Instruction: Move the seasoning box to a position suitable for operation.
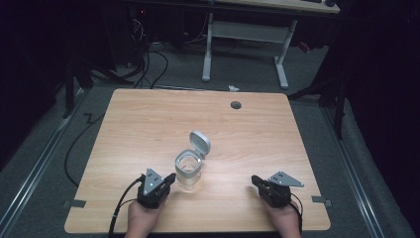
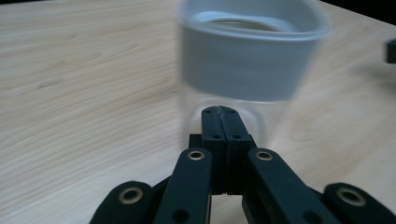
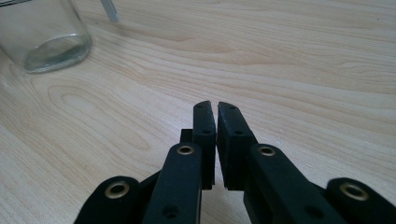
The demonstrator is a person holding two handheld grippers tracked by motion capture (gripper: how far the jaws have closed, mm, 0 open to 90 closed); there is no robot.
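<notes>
A clear glass jar (image 1: 188, 171) with a grey collar and a hinged grey lid (image 1: 199, 144) flipped up behind it stands on the wooden table (image 1: 148, 124), near the front middle. My left gripper (image 1: 170, 178) is shut and empty, its tips right at the jar's left side; whether they touch the glass I cannot tell. In the left gripper view the jar (image 2: 247, 60) looms just past the closed left gripper (image 2: 219, 109). My right gripper (image 1: 255, 179) rests well to the right of the jar, shut with nothing in it. In the right gripper view the jar's base (image 3: 46, 42) sits at top left, far from the right gripper (image 3: 215, 105).
A round cable hole (image 1: 236, 105) sits near the table's far edge. Beyond the table stand a white desk frame (image 1: 245, 34) and cables on the grey floor. Bare wood lies between the jar and the right gripper.
</notes>
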